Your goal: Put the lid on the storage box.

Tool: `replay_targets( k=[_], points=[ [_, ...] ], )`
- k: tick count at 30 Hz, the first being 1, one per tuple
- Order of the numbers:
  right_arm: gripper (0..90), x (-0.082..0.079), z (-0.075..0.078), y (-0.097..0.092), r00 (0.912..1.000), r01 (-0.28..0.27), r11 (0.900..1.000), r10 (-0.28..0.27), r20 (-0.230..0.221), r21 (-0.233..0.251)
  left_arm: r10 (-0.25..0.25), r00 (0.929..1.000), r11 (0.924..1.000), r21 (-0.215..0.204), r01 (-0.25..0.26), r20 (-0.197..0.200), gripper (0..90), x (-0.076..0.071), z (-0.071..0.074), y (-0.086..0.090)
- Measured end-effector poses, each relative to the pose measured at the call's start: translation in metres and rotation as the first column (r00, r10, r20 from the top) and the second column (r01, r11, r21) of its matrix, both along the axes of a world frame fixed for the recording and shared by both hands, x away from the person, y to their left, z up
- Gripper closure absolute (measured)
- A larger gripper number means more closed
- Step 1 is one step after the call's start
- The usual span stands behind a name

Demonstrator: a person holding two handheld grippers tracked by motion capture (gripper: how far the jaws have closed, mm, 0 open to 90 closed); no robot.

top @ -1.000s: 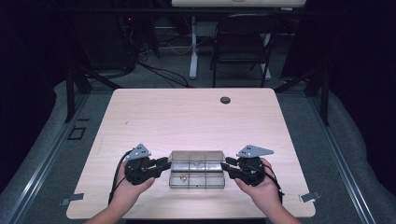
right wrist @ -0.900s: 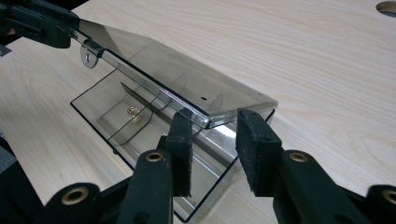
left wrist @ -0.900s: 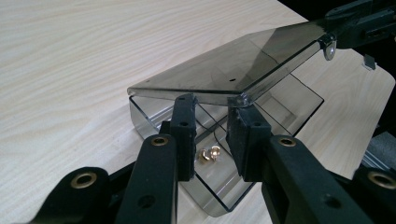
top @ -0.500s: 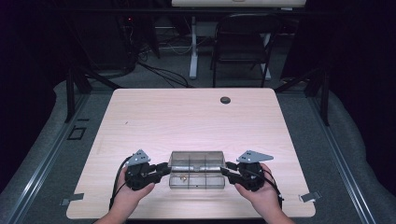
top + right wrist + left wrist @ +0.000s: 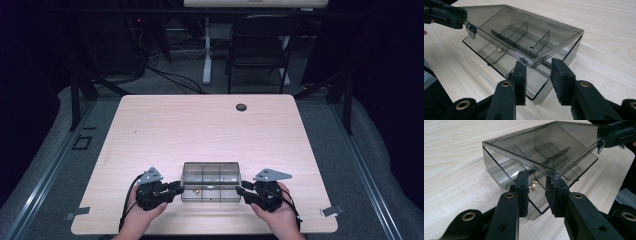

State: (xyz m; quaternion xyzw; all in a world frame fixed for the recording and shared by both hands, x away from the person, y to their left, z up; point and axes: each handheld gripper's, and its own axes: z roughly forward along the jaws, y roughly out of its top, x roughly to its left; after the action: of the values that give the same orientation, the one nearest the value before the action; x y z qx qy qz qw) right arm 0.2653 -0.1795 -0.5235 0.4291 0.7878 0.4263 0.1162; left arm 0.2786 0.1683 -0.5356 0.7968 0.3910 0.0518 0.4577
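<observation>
A smoky clear compartment box (image 5: 211, 182) sits near the table's front edge, its hinged lid (image 5: 544, 147) tilted up at the front. My left gripper (image 5: 179, 189) is at the box's left front corner and my right gripper (image 5: 240, 191) at the right front corner. In the left gripper view the jaws (image 5: 537, 182) stand apart around the lid's corner. The right gripper view shows the same at the other corner (image 5: 539, 66), with the lid (image 5: 524, 30) above the dividers. I cannot tell whether the lid rests on the jaws. A small brass piece (image 5: 533, 185) lies in a front compartment.
The wooden table (image 5: 200, 130) stretches bare behind the box, with a black round grommet (image 5: 241, 107) near its far edge. A dark chair (image 5: 260, 45) and a desk leg stand on the floor beyond. Both hands sit close to the table's near edge.
Both grippers have sunk a little and slid slightly toward the near edge. The box stays in the same place.
</observation>
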Motion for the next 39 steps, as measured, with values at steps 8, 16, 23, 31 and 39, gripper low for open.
replay_targets(
  k=[8, 16, 23, 31, 39],
  points=[
    [66.2, -0.007, -0.007, 0.002, 0.9996, -0.005, 0.9991, 0.006, 0.028, -0.041, -0.013, 0.9998, 0.9999, 0.007, 0.013, -0.018, 72.1, -0.002, -0.007, -0.001],
    [65.9, -0.008, -0.014, 0.002, 0.9997, -0.007, 0.9989, 0.008, 0.024, -0.046, -0.012, 0.9998, 0.9998, 0.013, 0.013, -0.019, 72.1, -0.005, -0.012, -0.002],
    [65.5, -0.009, -0.017, 0.002, 0.9998, -0.007, 0.9993, 0.007, 0.020, -0.037, -0.015, 0.9995, 0.9998, 0.013, 0.015, -0.028, 71.9, -0.005, -0.015, -0.002],
    [64.6, -0.010, -0.021, 0.001, 0.9998, -0.009, 0.9989, 0.009, 0.015, -0.047, -0.014, 0.9994, 0.9996, 0.023, 0.015, -0.032, 70.7, -0.006, -0.018, -0.002],
    [63.6, -0.010, -0.023, 0.002, 0.9997, -0.012, 0.9985, 0.013, 0.021, -0.052, -0.015, 0.9993, 0.9996, 0.024, 0.016, -0.033, 70.1, -0.007, -0.018, -0.002]
  ],
)
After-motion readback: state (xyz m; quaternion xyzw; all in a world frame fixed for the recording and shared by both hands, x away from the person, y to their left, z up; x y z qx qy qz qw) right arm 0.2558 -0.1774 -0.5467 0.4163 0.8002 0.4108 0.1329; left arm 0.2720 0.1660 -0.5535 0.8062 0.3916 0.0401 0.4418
